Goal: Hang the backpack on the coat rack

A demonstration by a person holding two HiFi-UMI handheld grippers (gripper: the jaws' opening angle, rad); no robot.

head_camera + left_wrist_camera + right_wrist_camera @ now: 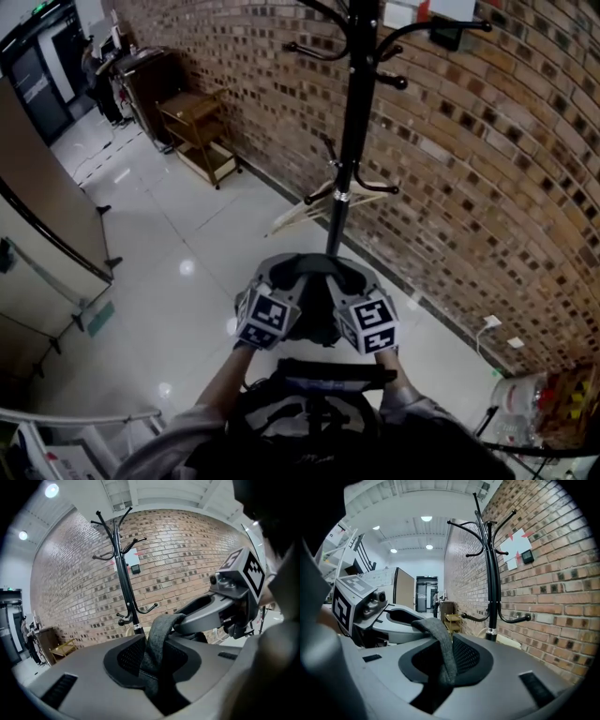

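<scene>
Backpack [314, 427], dark, held low against the person's body, short of the coat rack [356, 122]; judged not yet hung. Grey woven carry loop [161, 625] arched up between both grippers. Left gripper [150, 658] clamped on one end of the loop, right gripper [440, 663] clamped on the other. Left to do, by estimate: raising, hooking, releasing.
</scene>
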